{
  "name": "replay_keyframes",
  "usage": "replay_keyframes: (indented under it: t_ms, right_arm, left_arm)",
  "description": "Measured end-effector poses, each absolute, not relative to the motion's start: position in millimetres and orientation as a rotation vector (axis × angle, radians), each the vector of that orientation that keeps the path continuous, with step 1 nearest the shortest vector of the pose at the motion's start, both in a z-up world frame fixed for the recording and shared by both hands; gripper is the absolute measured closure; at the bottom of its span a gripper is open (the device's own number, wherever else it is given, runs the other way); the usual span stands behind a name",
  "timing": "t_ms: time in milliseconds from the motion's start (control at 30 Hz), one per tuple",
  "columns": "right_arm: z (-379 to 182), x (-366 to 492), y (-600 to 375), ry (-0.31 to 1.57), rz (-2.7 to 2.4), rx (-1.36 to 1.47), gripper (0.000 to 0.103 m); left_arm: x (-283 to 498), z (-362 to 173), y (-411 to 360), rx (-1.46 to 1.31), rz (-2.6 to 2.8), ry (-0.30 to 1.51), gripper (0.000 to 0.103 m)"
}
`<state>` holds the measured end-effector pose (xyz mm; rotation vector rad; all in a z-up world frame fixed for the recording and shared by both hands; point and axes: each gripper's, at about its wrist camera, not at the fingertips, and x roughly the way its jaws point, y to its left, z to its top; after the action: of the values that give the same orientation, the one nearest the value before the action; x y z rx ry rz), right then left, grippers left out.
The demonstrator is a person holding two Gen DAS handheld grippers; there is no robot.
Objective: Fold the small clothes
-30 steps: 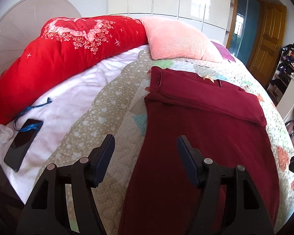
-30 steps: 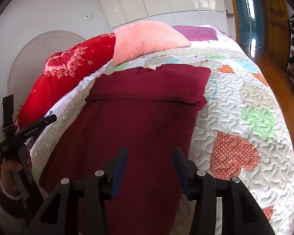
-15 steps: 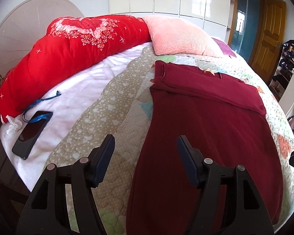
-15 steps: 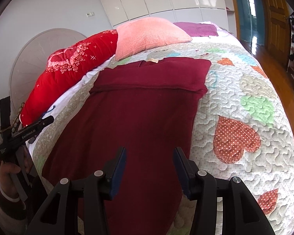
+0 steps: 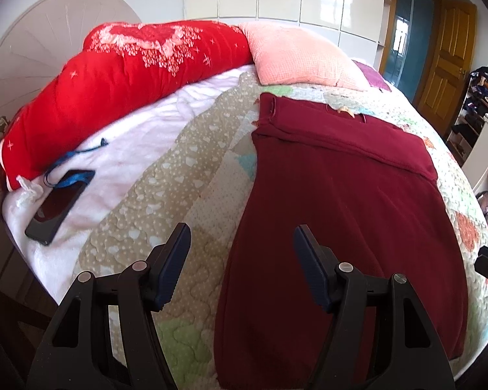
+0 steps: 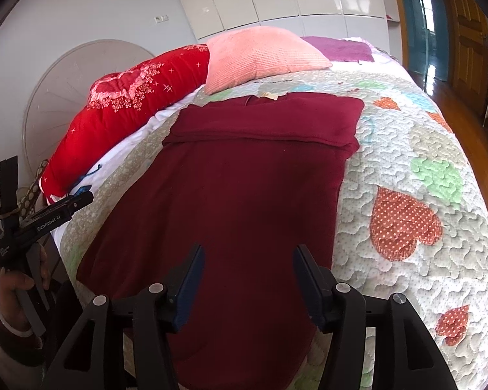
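A dark red garment (image 5: 341, 214) (image 6: 231, 201) lies flat on the quilted bed, its far end folded over into a band near the pillows. My left gripper (image 5: 242, 260) hovers open above the garment's near left edge, nothing between its fingers. My right gripper (image 6: 247, 279) hangs over the garment's near end; its jaws are opening and hold nothing. In the right wrist view the left gripper's body (image 6: 45, 217) shows at the far left, held by a hand (image 6: 19, 286).
A red quilted bolster (image 5: 120, 87) and a pink pillow (image 5: 296, 55) lie at the bed's head. A black phone (image 5: 60, 206) with a blue strap rests on the white blanket at the left. A wooden door (image 5: 449, 65) and a cluttered shelf (image 5: 481, 107) stand right.
Both grippers drew back toward the near end of the bed, so more of the garment's near hem shows. The right gripper's jaws have widened.
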<state>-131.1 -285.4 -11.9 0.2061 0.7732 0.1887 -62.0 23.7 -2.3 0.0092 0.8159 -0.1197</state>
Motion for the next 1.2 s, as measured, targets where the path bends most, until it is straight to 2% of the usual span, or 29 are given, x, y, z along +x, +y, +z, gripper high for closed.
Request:
replay_keyframes:
  t_ms: [367,833,1000,1200]
  right_arm:
    - [-38,-153,-306,0.859,0.264,0.254,0.047]
    - [-71,-181,-316,0.955,0.341,0.31,0.046]
    - [-75,-186,-309,0.929,0.412,0.338,0.046]
    - [-82,-186,-308,0.895,0.455,0.382,0.038]
  left_arm:
    - [-80,-22,56,-0.091,-0.217,0.947,0.037]
    - [-92,-56,43,-0.072,-0.281,1.046,0.037]
    - [-91,-61,37,-0.06,-0.294,1.053,0.037]
    - [-85,-66,38,-0.102,-0.294,1.062,0.035]
